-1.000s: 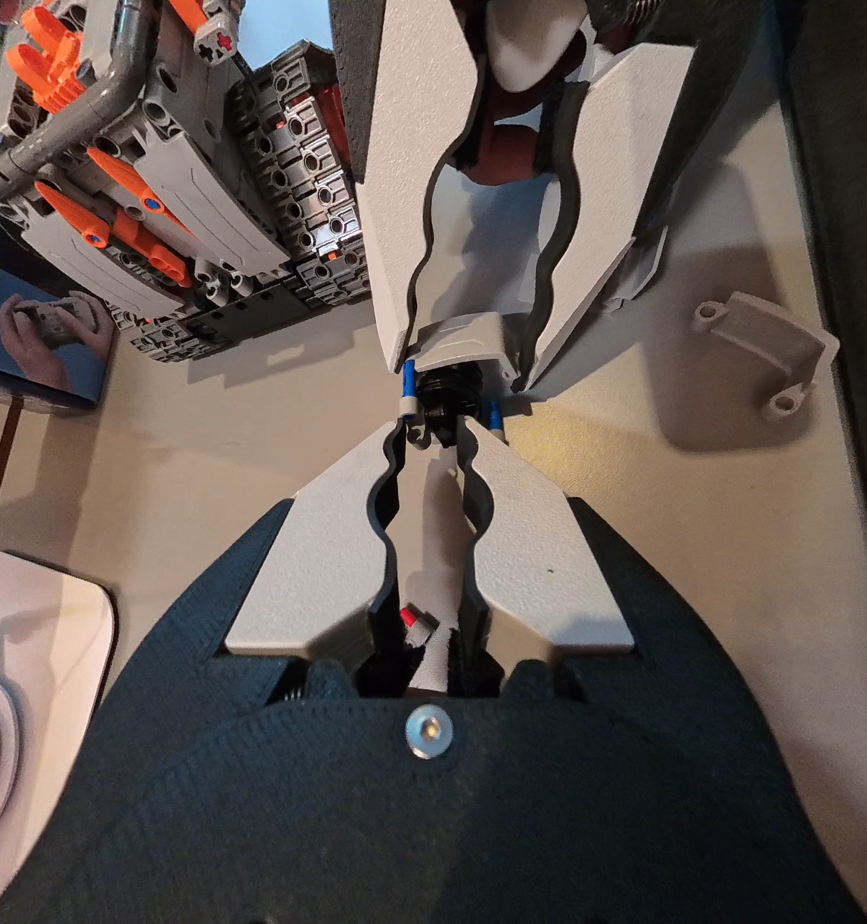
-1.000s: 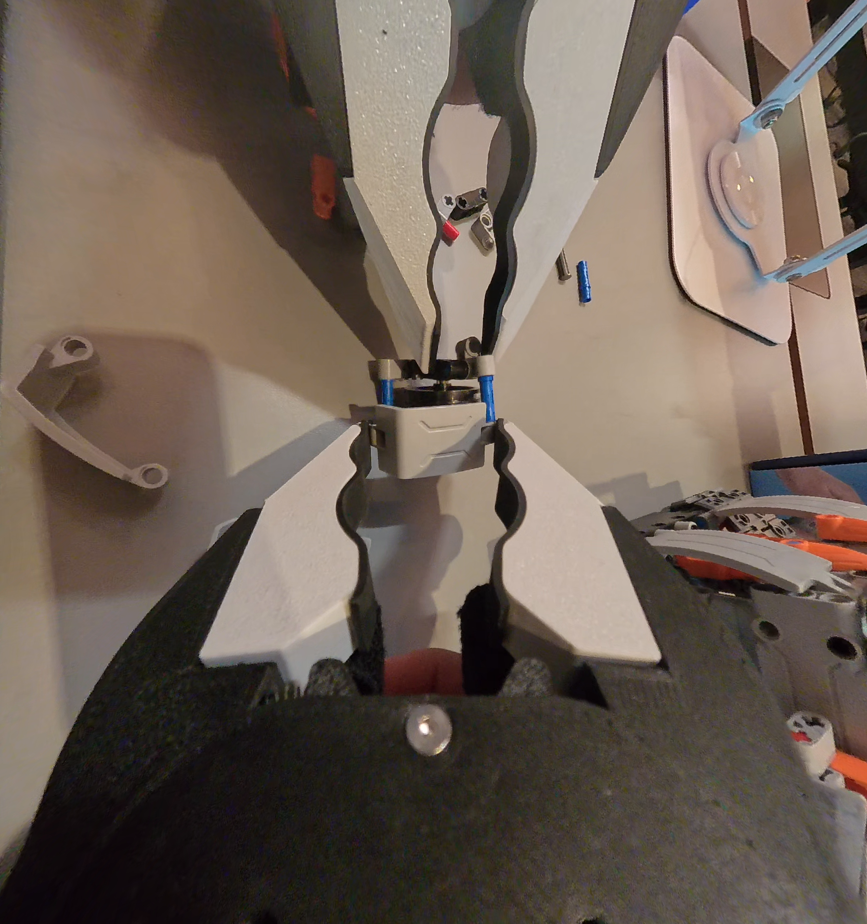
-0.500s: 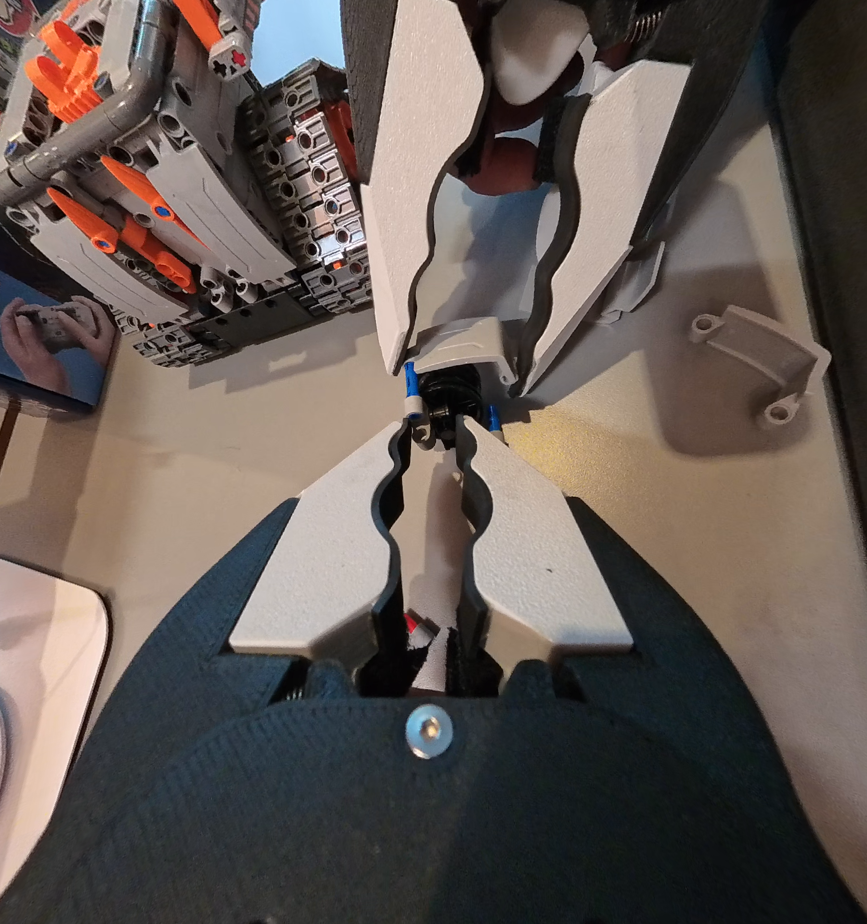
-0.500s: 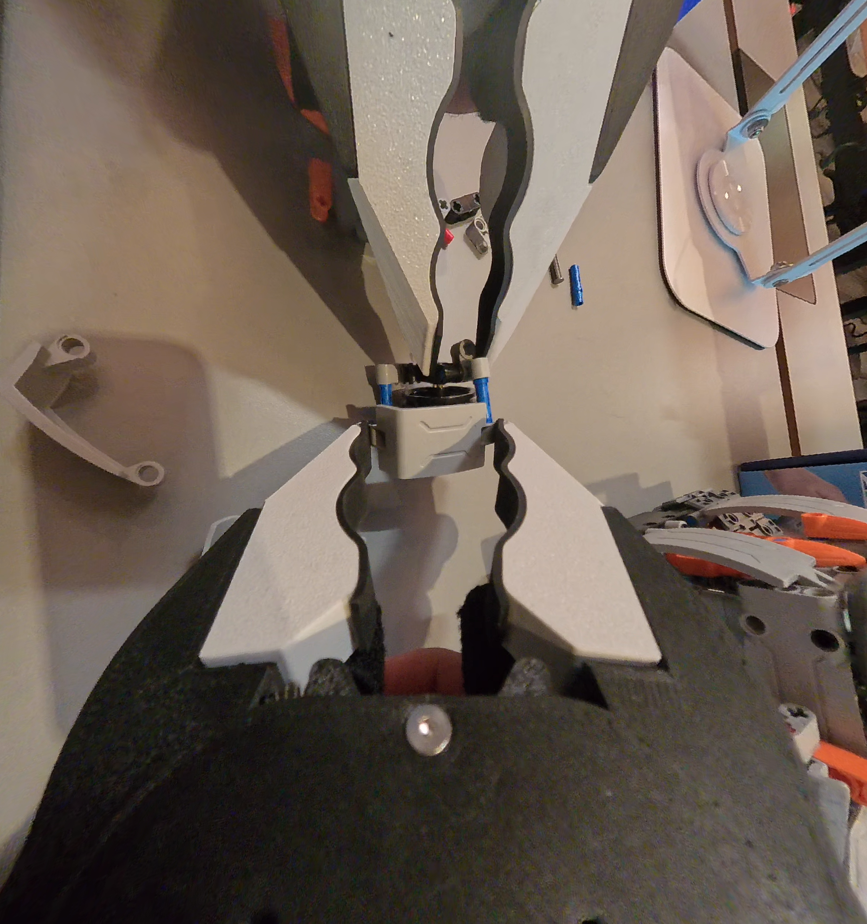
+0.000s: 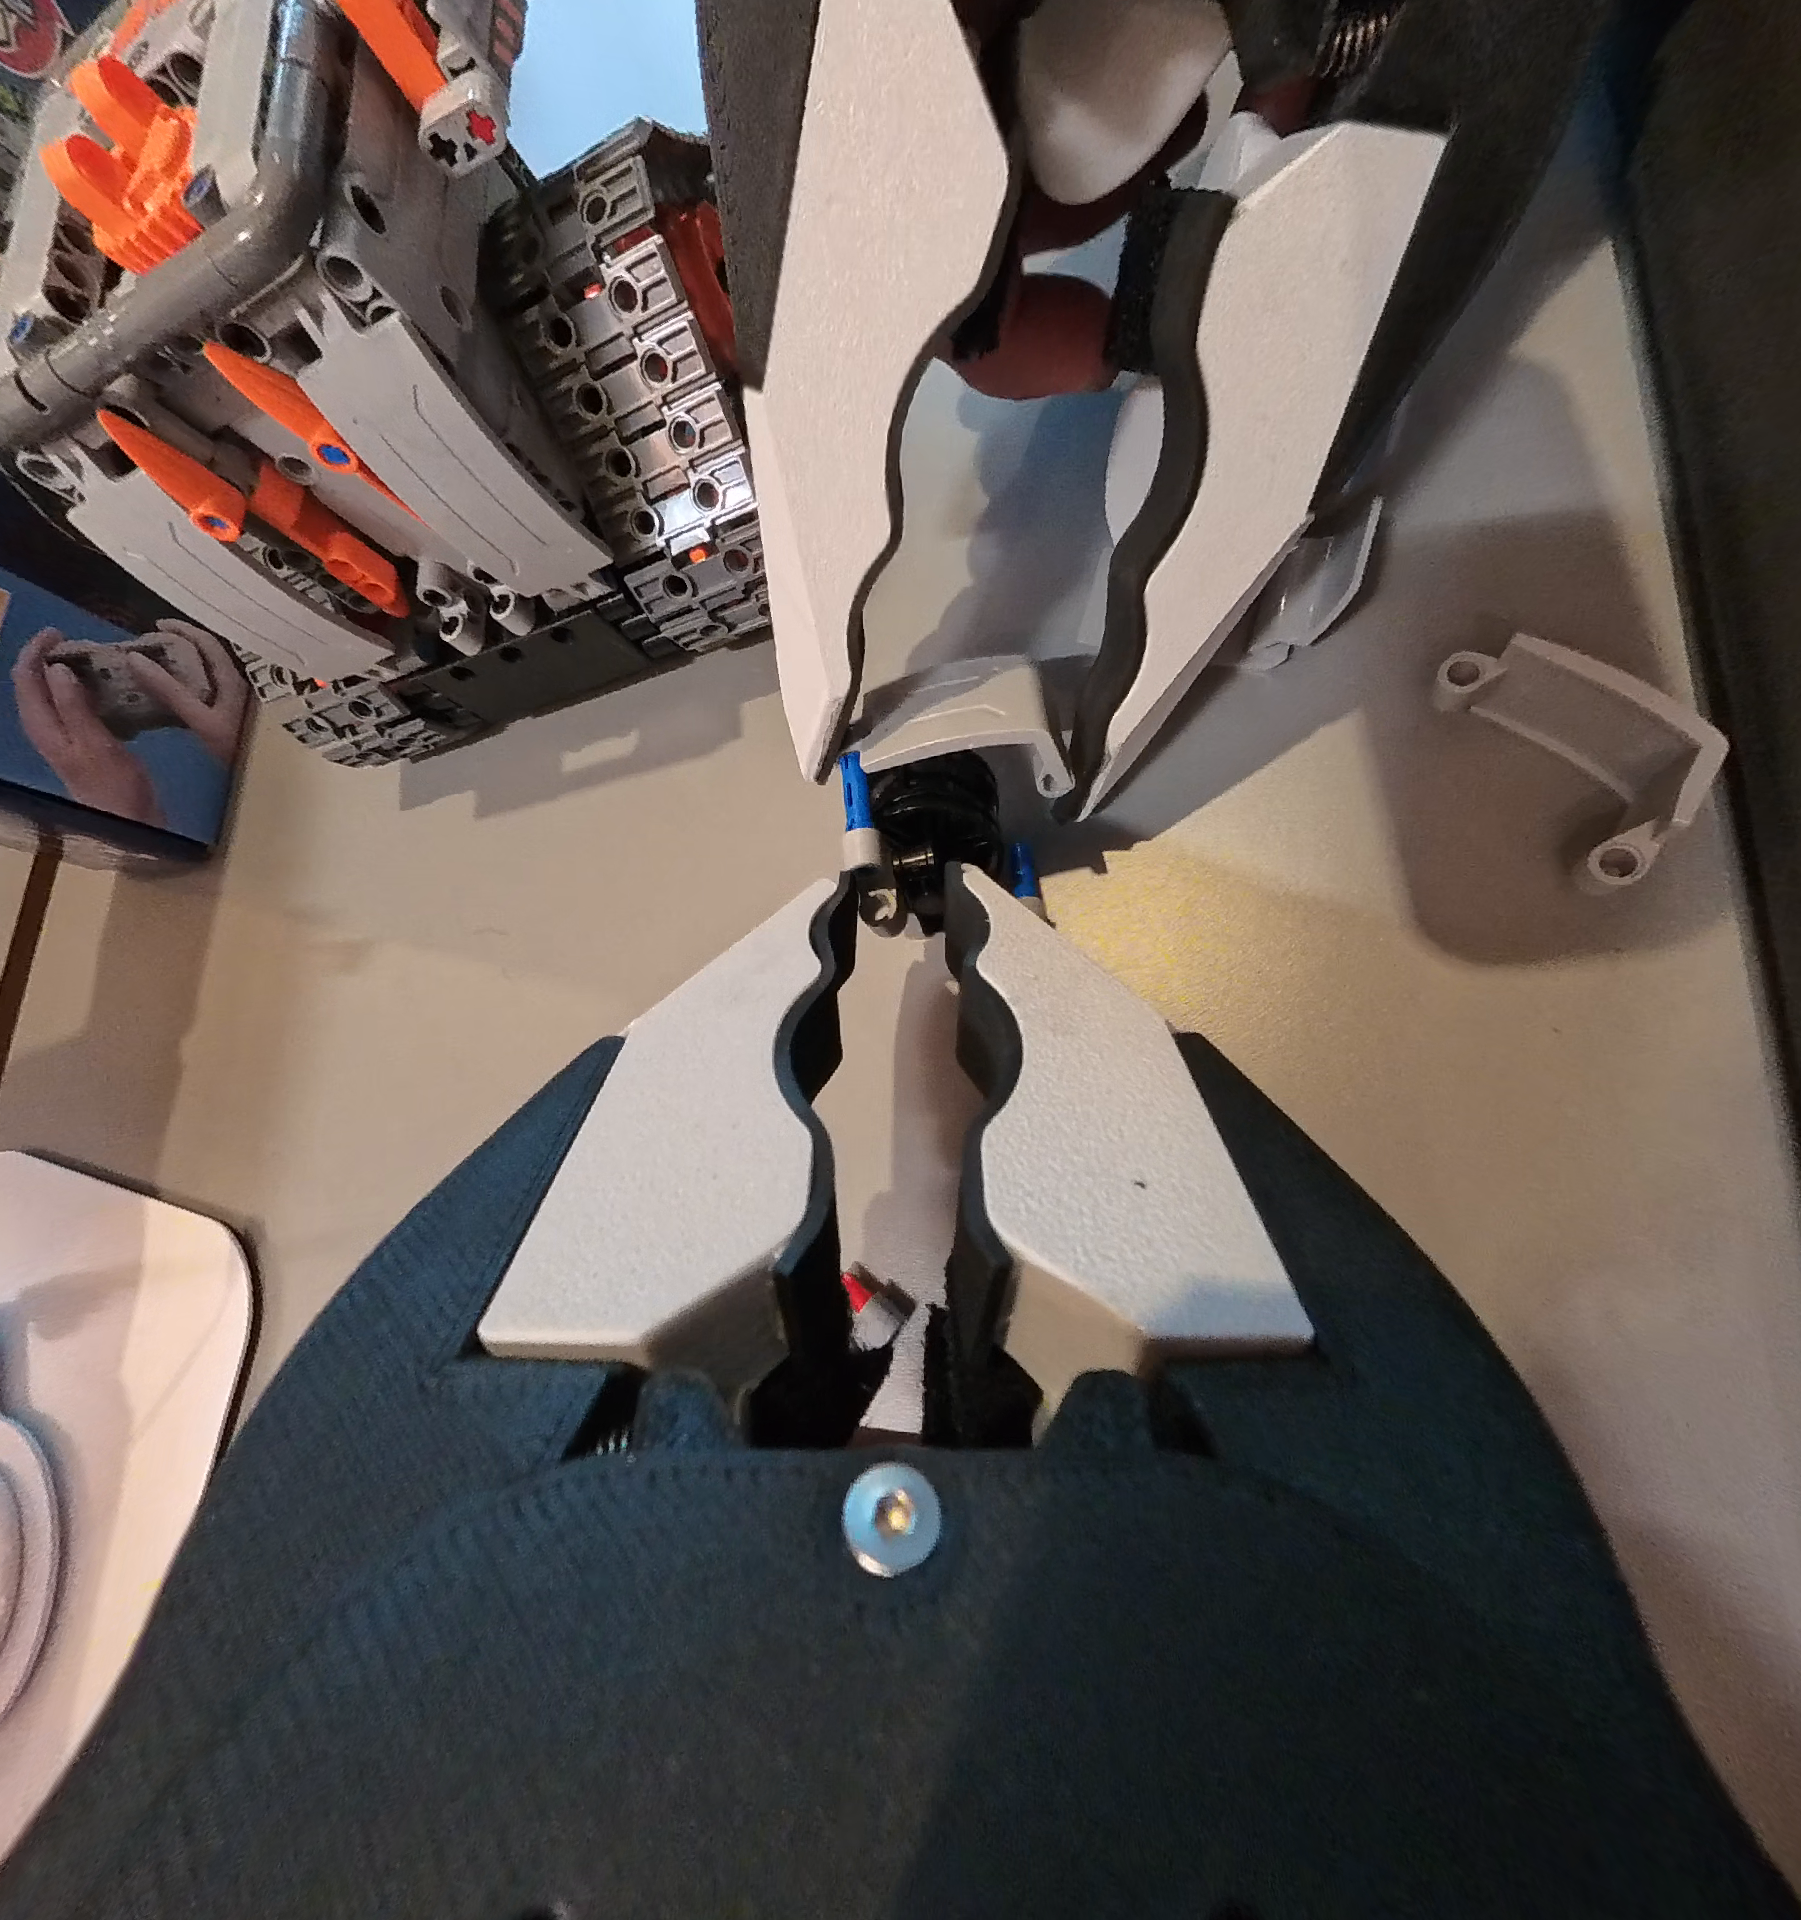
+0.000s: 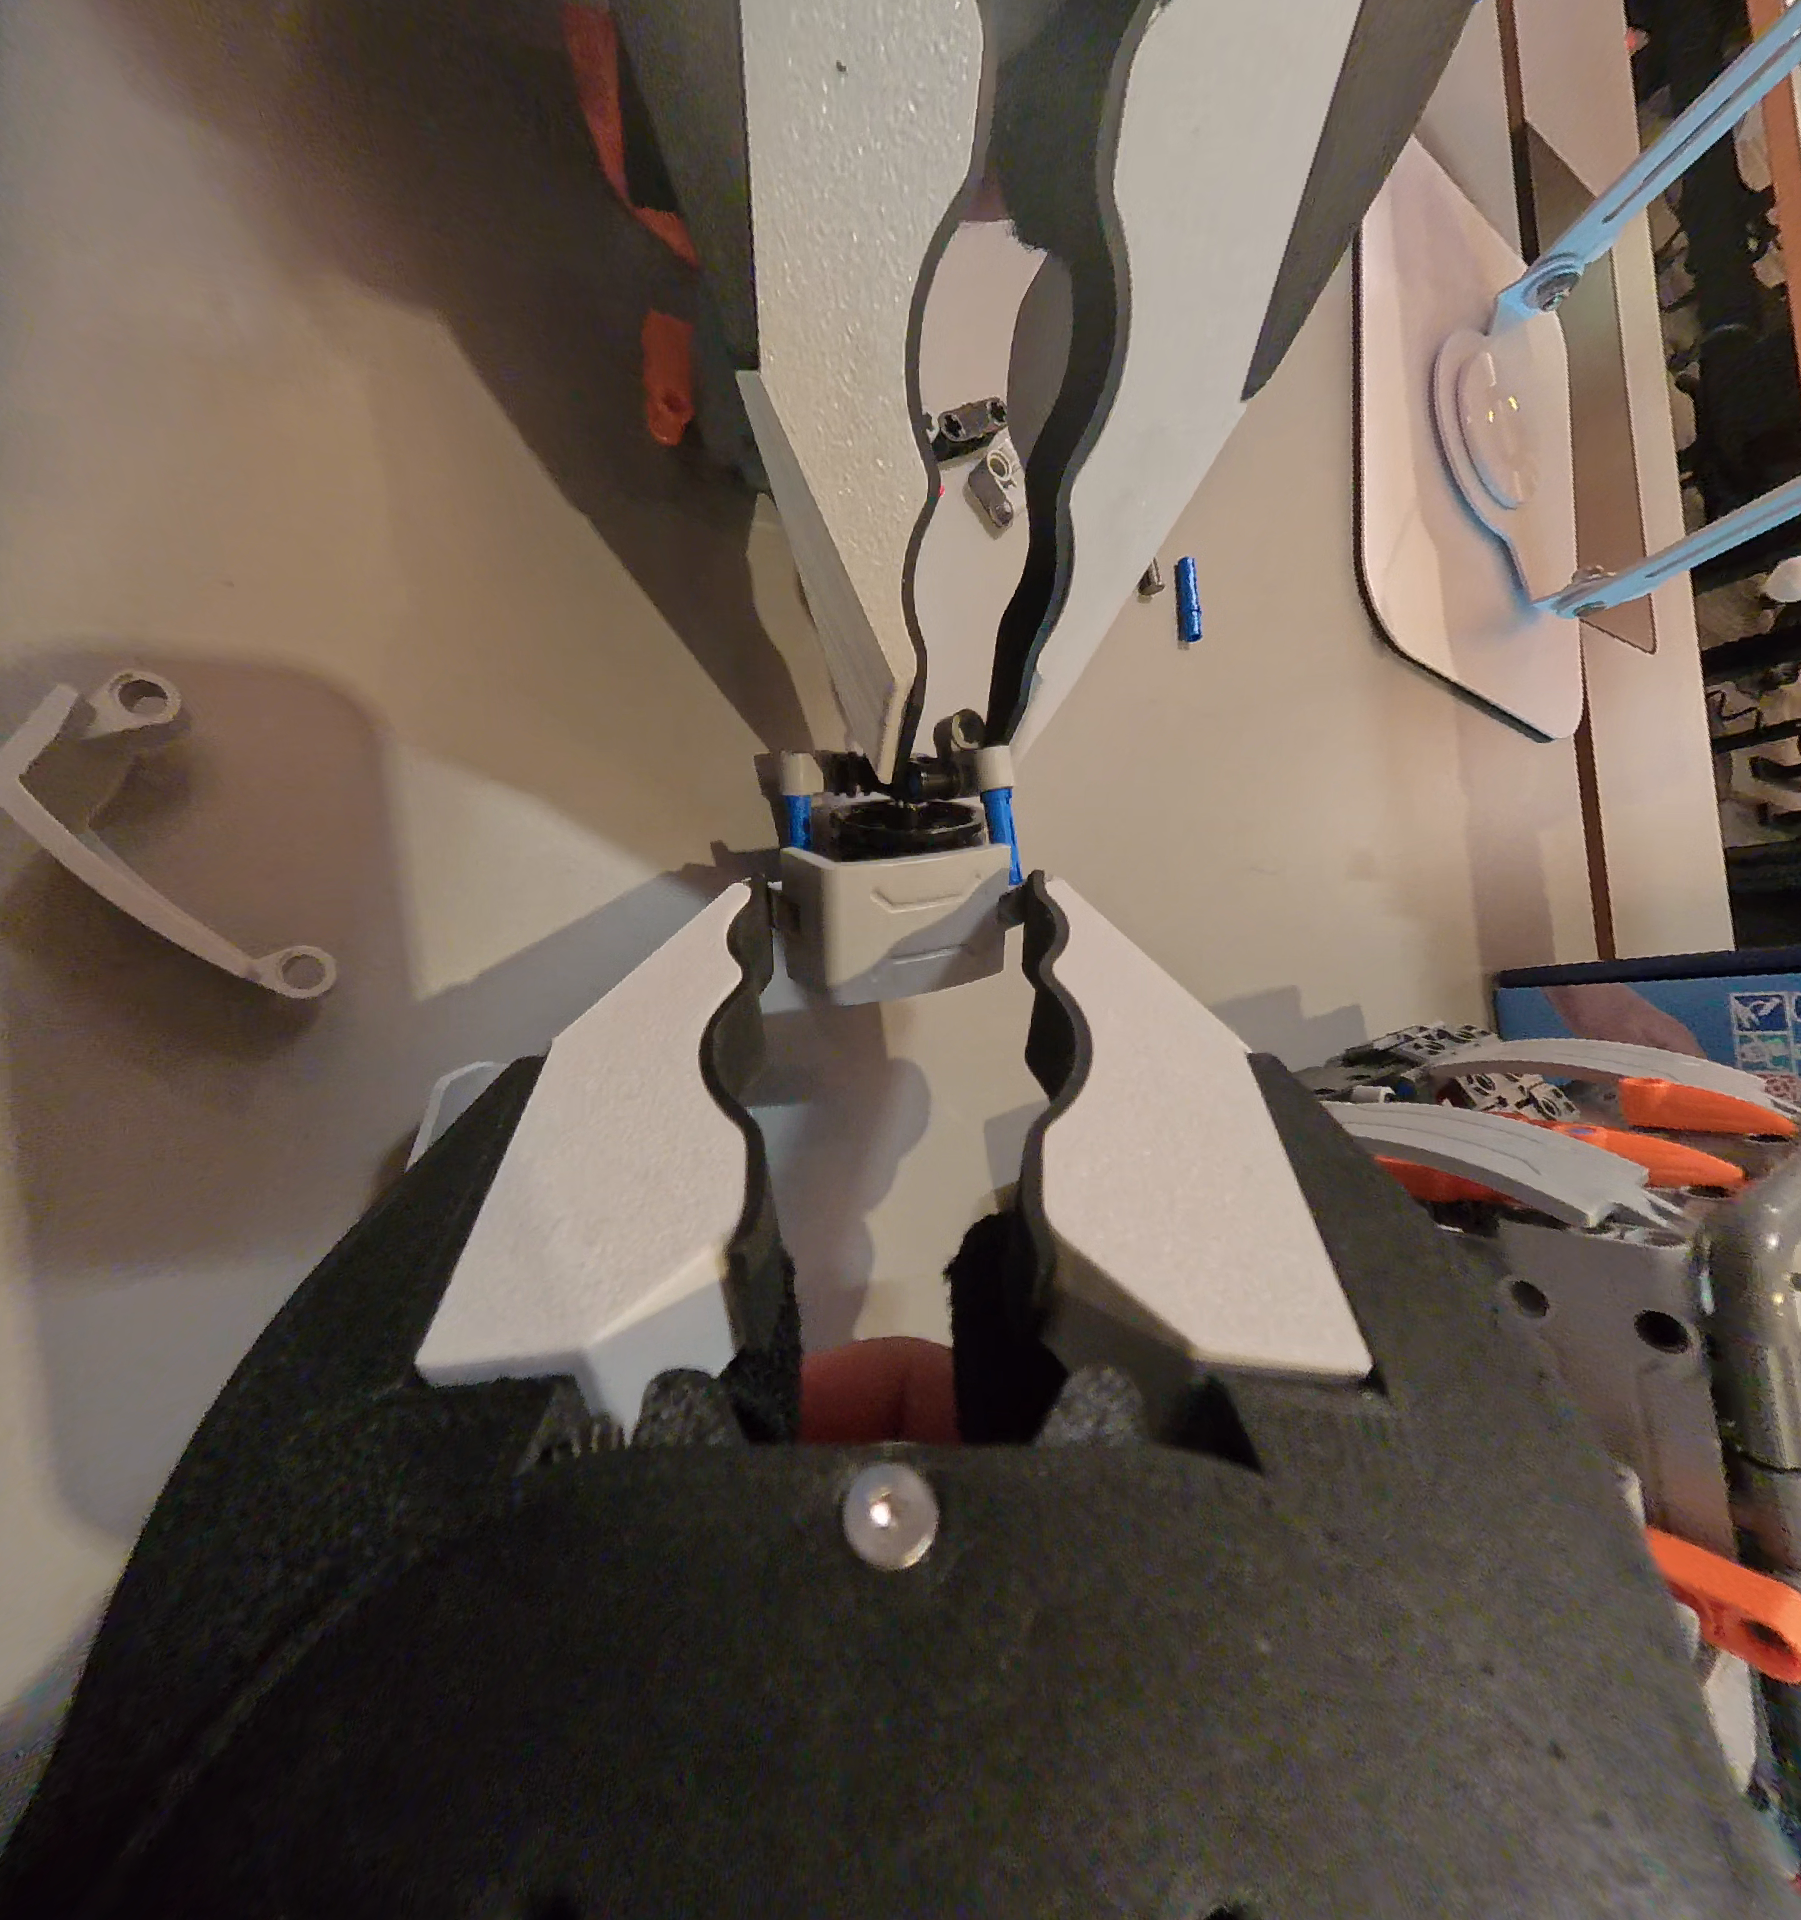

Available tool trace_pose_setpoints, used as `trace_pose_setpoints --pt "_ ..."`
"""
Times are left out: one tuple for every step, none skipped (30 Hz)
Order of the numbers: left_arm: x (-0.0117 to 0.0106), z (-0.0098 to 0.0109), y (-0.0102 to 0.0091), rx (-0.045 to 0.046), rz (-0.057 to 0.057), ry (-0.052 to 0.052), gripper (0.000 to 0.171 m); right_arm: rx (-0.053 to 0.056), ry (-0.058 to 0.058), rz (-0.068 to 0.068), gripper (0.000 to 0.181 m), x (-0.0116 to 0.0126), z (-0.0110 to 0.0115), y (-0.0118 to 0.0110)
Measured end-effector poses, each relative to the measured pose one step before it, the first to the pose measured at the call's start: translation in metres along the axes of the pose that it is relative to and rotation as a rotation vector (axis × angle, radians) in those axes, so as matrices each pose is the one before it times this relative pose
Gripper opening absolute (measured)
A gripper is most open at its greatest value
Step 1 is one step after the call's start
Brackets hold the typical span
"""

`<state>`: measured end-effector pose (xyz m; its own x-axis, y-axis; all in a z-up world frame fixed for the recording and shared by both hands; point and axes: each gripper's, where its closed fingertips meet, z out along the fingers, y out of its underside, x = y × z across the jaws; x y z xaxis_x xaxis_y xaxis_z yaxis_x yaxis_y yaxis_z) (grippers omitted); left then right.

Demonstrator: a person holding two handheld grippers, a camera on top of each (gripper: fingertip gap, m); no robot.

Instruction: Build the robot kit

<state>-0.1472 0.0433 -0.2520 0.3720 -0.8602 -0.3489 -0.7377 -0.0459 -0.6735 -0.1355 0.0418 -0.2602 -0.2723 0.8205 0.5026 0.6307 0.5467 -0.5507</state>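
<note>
A small brick assembly is held between both grippers above the table: a grey panel [image 6: 891, 935], a black round part [image 6: 901, 826] and blue pins [image 6: 794, 821]. My right gripper [image 6: 891, 904] is shut on the grey panel from both sides. My left gripper [image 5: 901, 899] is shut on the black pin and grey connector at the assembly's other end. In the left wrist view the right gripper [image 5: 948, 790] comes down from the top, with the grey panel [image 5: 948, 707] in it. In the right wrist view the left gripper [image 6: 953, 748] comes from the top.
A loose curved grey panel [image 5: 1571, 748] lies on the beige table, also in the right wrist view [image 6: 148, 831]. A grey and orange tracked brick model [image 5: 356, 364] and a blue box [image 5: 75, 727] stand close by. A white pad [image 6: 1467, 416], a blue pin [image 6: 1189, 613] and small connectors [image 6: 995, 488] lie farther off. The grippers are tip to tip, or close to it.
Both grippers keep their hold on the assembly. The pair has shifted slightly, and the left gripper has tilted a little in the right wrist view.
</note>
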Motion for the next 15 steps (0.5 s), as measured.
trace_pose_setpoints --pt "0.00022 -0.00039 -0.00065 -0.00025 0.0001 -0.0004 0.013 -0.004 -0.0002 -0.0055 0.046 -0.0003 0.00018 0.00049" --pt "0.00083 -0.00031 -0.0001 -0.0043 0.0013 0.003 0.014 -0.0046 0.0002 -0.0075 0.046 -0.00069 0.00038 0.00028" --pt "0.0003 -0.00056 -0.00055 -0.00295 0.0048 -0.001 0.013 -0.0072 0.0039 -0.0056 0.046 0.00003 0.00045 0.00043" --pt "-0.00045 -0.00043 -0.00066 -0.00116 -0.0013 -0.0036 0.013 -0.0056 0.0041 -0.0069 0.046 0.0002 0.00031 0.00055" --pt "0.00052 -0.00018 -0.00014 -0.00314 -0.0051 0.004 0.013 -0.0004 -0.004 0.0002 0.046 -0.0007 0.00025 0.00014" --pt "0.00066 -0.00008 0.00026 -0.00358 -0.0042 0.0059 0.013 0.004 -0.0045 0.0042 0.046 -0.00053 0.00014 -0.00037" --pt "0.00025 -0.00008 0.00037 -0.00179 -0.0071 0.0047 0.013 0.003 -0.0022 0.0017 0.046 -0.00011 0.00007 -0.00012" --pt "0.00053 -0.00005 0.00075 -0.00171 -0.012 0.0084 0.014 0.0062 -0.0084 0.0079 0.046 -0.00093 0.00014 -0.00069" --pt "0.00063 -0.00041 0.00061 -0.00229 -0.0022 0.0062 0.014 0.0107 -0.0048 0.0091 0.046 -0.00023 0.0 -0.00107" --pt "-0.00062 -0.0007 0.00053 -0.00404 0.0026 -0.0032 0.014 0.012 -0.004 0.008 0.046 0.0001 -0.00032 -0.00119" --pt "-0.00022 -0.00066 0.00052 -0.00673 -0.0008 0.0001 0.014 0.0138 -0.0059 0.0094 0.046 -0.00009 -0.00055 -0.00163" --pt "0.00021 -0.0009 0.00018 -0.0051 -0.0013 0.0027 0.013 0.0093 -0.0028 0.0063 0.046 -0.0001 -0.00018 -0.00131" --pt "0.00021 -0.00103 -0.00017 -0.00141 -0.0045 0.0043 0.013 0.0006 -0.0009 -0.0012 0.046 -0.00034 0.00043 -0.00026" --pt "0.00071 -0.00079 0.00072 -0.00388 -0.0095 0.0114 0.013 0.0015 -0.0026 -0.0052 0.046 -0.00106 0.00074 -0.00058" --pt "0.00134 -0.0006 0.00188 -0.0097 -0.0075 0.0164 0.013 0.0044 -0.0068 0.0011 0.046 -0.00174 0.00106 -0.00118"
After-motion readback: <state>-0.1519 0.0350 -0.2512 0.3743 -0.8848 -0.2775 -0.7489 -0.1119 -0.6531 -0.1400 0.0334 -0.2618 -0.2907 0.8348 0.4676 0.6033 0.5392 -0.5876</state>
